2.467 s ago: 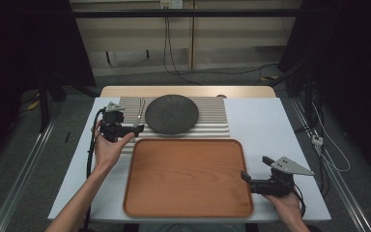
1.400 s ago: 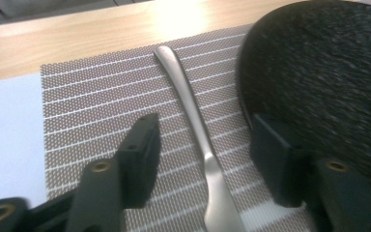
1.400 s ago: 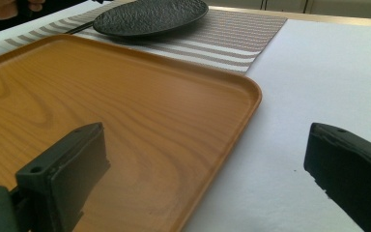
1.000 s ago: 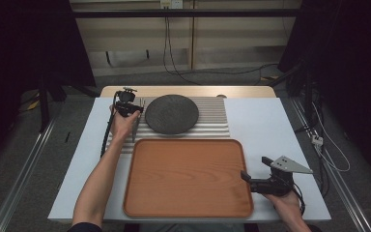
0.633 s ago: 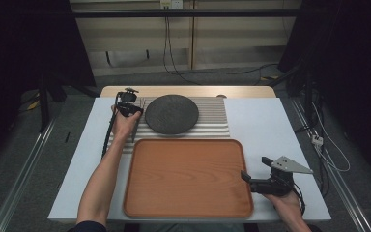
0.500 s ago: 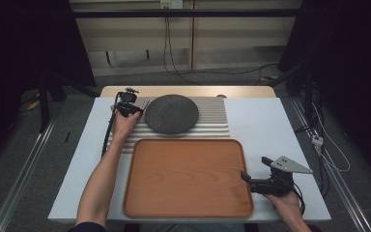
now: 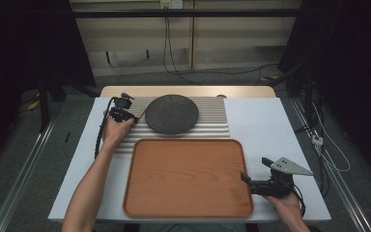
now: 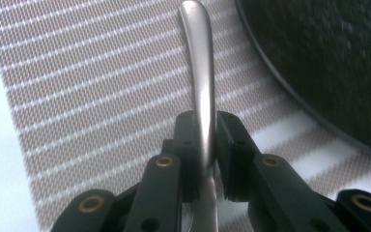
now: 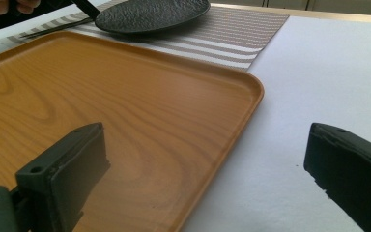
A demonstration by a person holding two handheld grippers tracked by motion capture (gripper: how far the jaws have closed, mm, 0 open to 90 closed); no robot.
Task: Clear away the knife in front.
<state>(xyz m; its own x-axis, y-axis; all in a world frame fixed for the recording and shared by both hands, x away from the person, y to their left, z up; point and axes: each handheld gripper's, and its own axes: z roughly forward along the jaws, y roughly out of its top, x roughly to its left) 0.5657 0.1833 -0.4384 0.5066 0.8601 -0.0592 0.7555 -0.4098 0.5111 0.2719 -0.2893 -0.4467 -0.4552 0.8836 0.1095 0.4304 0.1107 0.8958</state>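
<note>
The left tongs [image 8: 204, 145] are clamped on a silver utensil handle [image 8: 199, 67] that lies on the striped mat [image 8: 87, 87] just beside the dark plate [image 7: 172, 113]. The right tongs [image 9: 203, 179] stand wide apart at the wooden tray's [image 7: 186, 179] right edge on the white counter [image 7: 270, 125].

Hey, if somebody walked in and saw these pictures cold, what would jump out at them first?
Probably the big wooden tray lying bare at the near middle of the table, with the dark round plate just beyond it on a striped placemat. Next, the left gripper shut on a silver utensil handle beside that plate, while the right gripper rests open by the tray's right edge.
</note>
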